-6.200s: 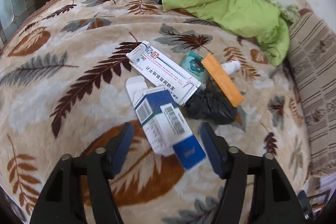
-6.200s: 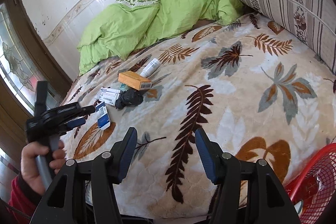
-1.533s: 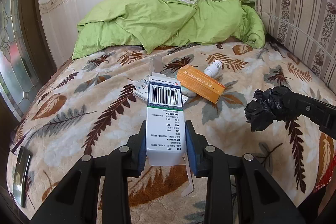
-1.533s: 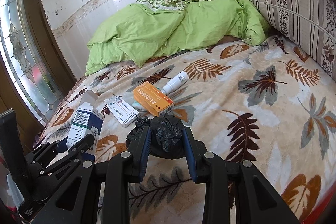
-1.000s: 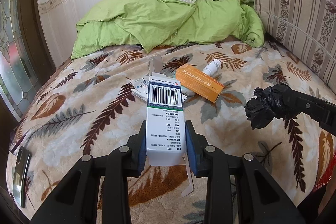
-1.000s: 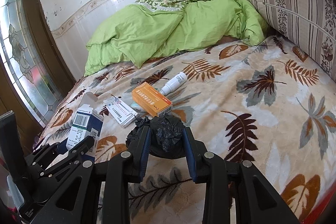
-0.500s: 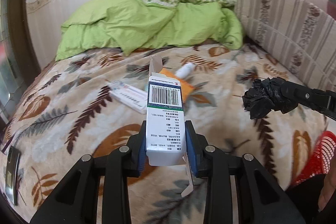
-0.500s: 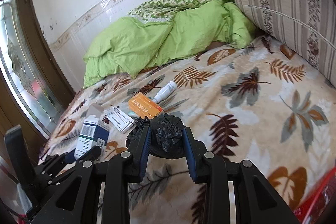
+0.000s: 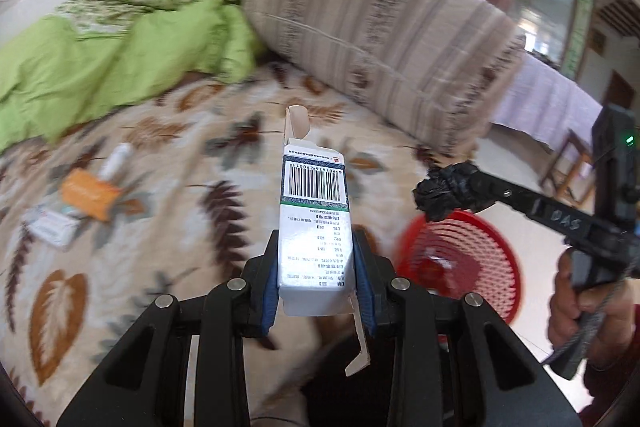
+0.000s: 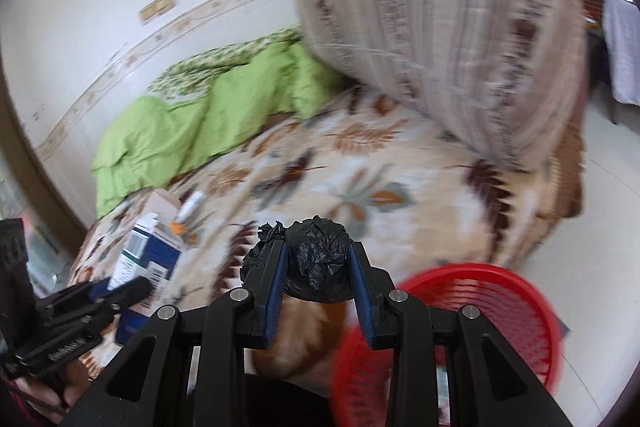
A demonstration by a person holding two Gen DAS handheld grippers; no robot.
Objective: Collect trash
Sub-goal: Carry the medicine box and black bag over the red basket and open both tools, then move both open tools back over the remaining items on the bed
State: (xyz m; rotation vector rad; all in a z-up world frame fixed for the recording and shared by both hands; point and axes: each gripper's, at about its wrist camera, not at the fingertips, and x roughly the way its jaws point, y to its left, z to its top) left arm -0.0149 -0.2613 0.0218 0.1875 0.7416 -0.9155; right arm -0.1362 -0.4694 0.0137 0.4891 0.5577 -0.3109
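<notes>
My left gripper (image 9: pixel 316 259) is shut on a white and blue carton (image 9: pixel 314 211) with a barcode, held upright over the bed's edge. My right gripper (image 10: pixel 318 275) is shut on a crumpled black plastic bag (image 10: pixel 316 263). The same black bag (image 9: pixel 442 193) and right gripper show at the right of the left wrist view, above a red mesh basket (image 9: pixel 472 259). That red basket (image 10: pixel 500 319) sits on the floor just right of and below my right gripper. The carton (image 10: pixel 146 255) in my left gripper shows at the left of the right wrist view.
On the leaf-patterned bedspread (image 9: pixel 180 195) lie an orange box (image 9: pixel 88 193), a white bottle (image 9: pixel 116 157) and a white flat box (image 9: pixel 50 229). A green quilt (image 9: pixel 100 63) and a striped cushion (image 9: pixel 380 47) fill the back. A hand (image 9: pixel 576 307) grips the right tool.
Both grippers swung right, away from the middle of the bed, toward the red basket, which now fills far more of both views. The carton and the black bag stay gripped.
</notes>
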